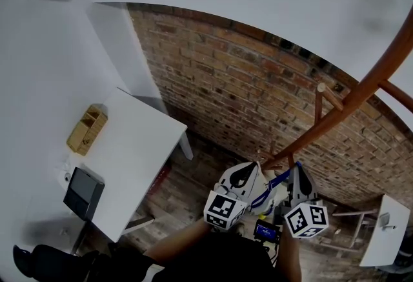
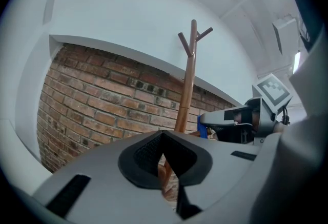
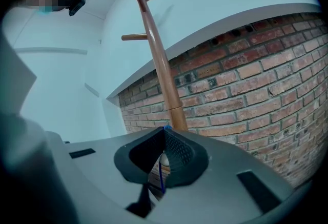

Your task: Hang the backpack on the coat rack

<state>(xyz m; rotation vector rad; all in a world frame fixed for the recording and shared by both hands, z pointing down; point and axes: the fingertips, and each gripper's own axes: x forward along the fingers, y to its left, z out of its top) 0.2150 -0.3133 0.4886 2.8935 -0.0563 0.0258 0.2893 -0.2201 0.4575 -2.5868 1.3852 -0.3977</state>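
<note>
Looking down on a brick wall (image 1: 258,80) across the far side, with a white table (image 1: 135,145) to its left carrying a wooden box (image 1: 87,129) and a dark device (image 1: 84,191). Rising at a slant on the right, a wooden coat rack (image 1: 348,103) with pegs (image 3: 134,37) near its top. No clear sight of the backpack itself: possibly the dark mass at the near edge under both grippers, though hard to tell from clothing. Only sure sign of it, a blue strap (image 1: 273,184) stretched between the two grippers, just beside the rack's pole. Pinching tight on that strap, the right gripper (image 3: 164,129), with a thin blue line down between its pads. Closed tip to tip, the left gripper (image 2: 163,136), with nothing plainly caught there, only the pole beyond. Probably soft and floppy, with the weight hanging below the strap, so prone to swing and sag. Best taken by the top loop, kept spread between both grippers to drop over a peg, and pinched firmly, since thin webbing probably slides through the pads.
</note>
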